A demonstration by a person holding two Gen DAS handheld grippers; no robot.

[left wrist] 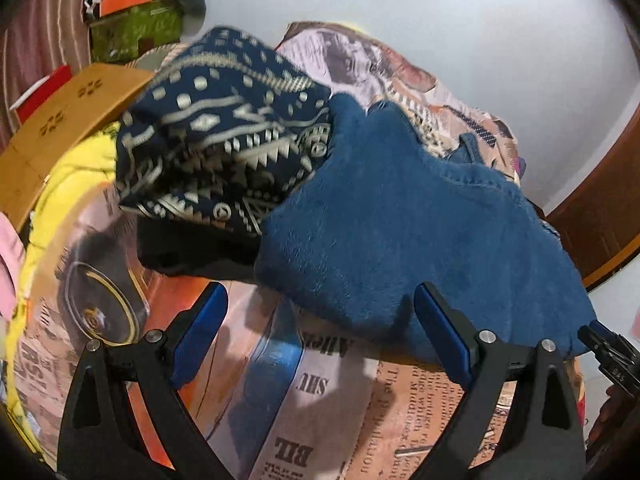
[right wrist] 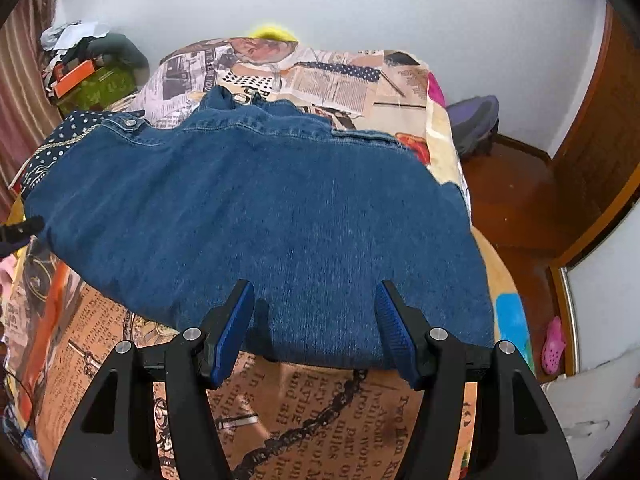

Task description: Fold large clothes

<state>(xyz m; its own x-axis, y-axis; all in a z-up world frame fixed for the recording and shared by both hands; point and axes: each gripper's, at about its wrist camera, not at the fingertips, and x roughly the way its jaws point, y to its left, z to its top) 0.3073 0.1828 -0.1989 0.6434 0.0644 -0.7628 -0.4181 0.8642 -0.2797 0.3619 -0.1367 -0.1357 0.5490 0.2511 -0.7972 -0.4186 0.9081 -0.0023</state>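
A blue denim garment (right wrist: 264, 216) lies spread on the newspaper-print bedsheet (right wrist: 332, 412); it also shows in the left wrist view (left wrist: 408, 232). My right gripper (right wrist: 314, 320) is open, its blue pads at the garment's near hem, one at each side of a stretch of the edge. My left gripper (left wrist: 320, 320) is open over the garment's left near corner and the sheet (left wrist: 320, 400). The right gripper's tip (left wrist: 604, 348) peeks in at the right of the left wrist view. A navy patterned cloth (left wrist: 224, 132) lies bunched just beyond the denim on the left.
A yellow blanket (left wrist: 76, 176) and a wooden board (left wrist: 64, 120) lie left of the bed. Boxes and clutter (right wrist: 88, 76) stand at the far left by the curtain. Wooden floor (right wrist: 516, 200), a dark bag (right wrist: 476, 120) and a door are at the right.
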